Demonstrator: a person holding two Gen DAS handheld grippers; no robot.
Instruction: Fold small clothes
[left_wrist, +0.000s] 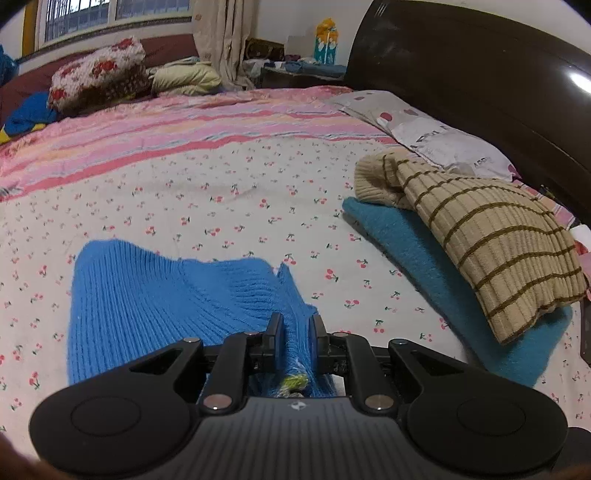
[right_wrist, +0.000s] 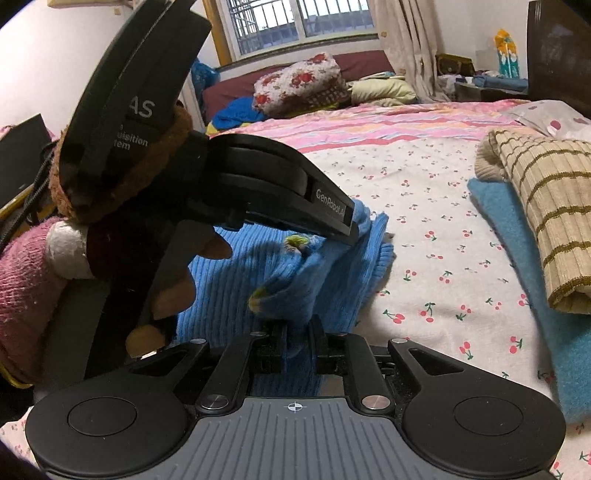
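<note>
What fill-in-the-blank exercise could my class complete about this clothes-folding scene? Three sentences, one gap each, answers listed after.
1. Both the left gripper and the right gripper are shut on the ____ knitted garment.
2. The beige striped sweater lies on top of a ____ folded cloth.
3. The bedsheet under the clothes is printed with small ____.

Answers: blue; teal; cherries

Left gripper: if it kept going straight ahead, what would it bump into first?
Probably nothing new: the left gripper is shut on the blue sweater, and beyond that only the cherry-print bedsheet lies ahead. Depth is hard to judge.
</note>
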